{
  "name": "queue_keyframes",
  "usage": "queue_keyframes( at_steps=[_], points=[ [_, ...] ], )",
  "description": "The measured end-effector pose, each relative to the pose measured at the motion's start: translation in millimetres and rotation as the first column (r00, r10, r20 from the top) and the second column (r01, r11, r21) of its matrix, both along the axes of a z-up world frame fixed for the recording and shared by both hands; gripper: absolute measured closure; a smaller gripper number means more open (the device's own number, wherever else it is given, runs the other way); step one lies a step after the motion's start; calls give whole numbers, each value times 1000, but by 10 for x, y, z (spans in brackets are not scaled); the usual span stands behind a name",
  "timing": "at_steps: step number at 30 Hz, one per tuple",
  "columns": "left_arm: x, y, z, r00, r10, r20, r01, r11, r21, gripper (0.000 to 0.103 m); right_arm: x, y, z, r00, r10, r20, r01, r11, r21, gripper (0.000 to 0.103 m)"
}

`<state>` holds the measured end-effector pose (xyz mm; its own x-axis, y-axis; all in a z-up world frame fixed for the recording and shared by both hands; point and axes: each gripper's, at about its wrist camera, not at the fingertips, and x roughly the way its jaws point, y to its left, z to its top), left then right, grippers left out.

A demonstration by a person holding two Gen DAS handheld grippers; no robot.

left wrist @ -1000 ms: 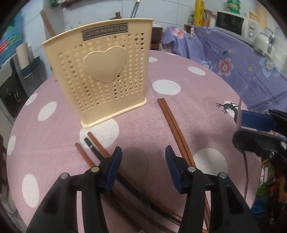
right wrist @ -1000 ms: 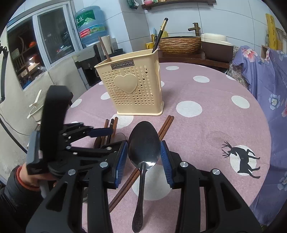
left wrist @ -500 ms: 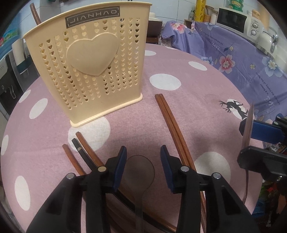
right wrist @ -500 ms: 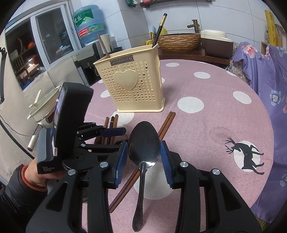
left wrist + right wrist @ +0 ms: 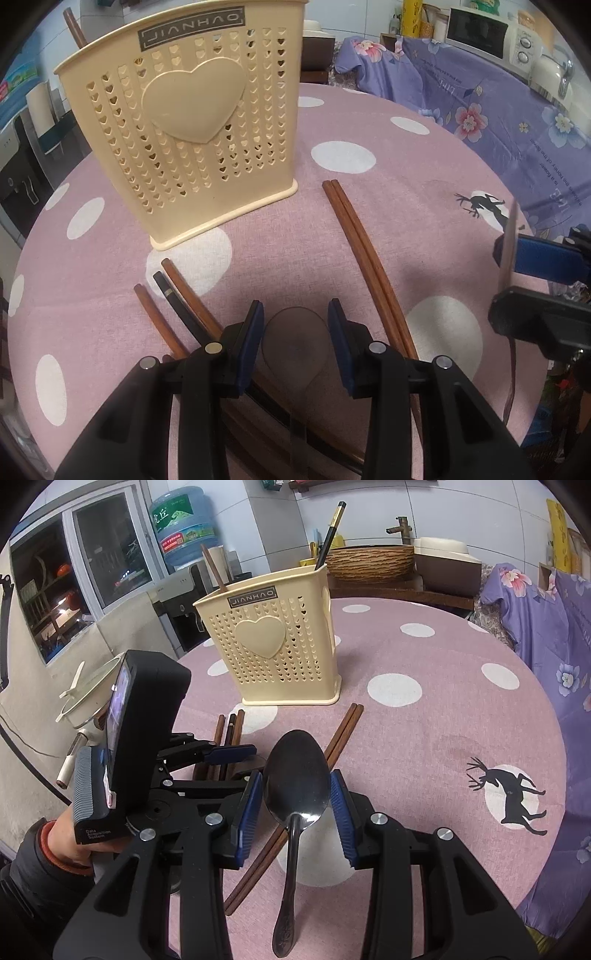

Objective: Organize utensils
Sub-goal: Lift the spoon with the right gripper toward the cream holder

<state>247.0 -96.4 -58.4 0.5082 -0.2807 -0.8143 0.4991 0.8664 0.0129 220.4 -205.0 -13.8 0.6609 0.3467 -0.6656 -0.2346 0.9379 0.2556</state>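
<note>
Step in hand (my judgement): carry the polished steel spoon (image 5: 297, 794) to the beige perforated plastic utensil holder with the raised heart (image 5: 280, 646) and drop it in. The right tongs (image 5: 295, 779) are clenched on the spoon's bowl, with the handle trailing back under the wrist. The spoon rides above the pink polka-dot tabletop (image 5: 443, 738), well short of the holder. To do it well, lift above the rim, tip the wrist so the handle enters first, steer away from the black chopstick (image 5: 330, 535) leaning in the far corner, and let go only once the handle is well inside. The holder looks light and may slide if its wall is knocked. The left tongs (image 5: 295, 314) hover low over the loose brown wooden chopsticks (image 5: 365, 258), jaws part-closed around a faint spoon-shaped outline (real object or lens ghost, I cannot tell, so their grip is undetermined). Against one second ago, the holder sits larger in both views, the left jaws stand narrower, and the right grip is unchanged.
</note>
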Motion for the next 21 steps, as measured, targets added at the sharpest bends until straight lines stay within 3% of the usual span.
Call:
queue_keyframes(
  at_steps=[11, 21],
  points=[
    [47, -59, -7, 1000, 13, 0, -13, 1000, 12, 69, 12, -13, -2, 1000, -6, 0, 6, 1000, 0, 65],
    [17, 80, 394, 994, 66, 83, -57, 992, -109, 69, 15, -30, 76, 1000, -9, 22, 9, 1000, 11, 65]
  ],
)
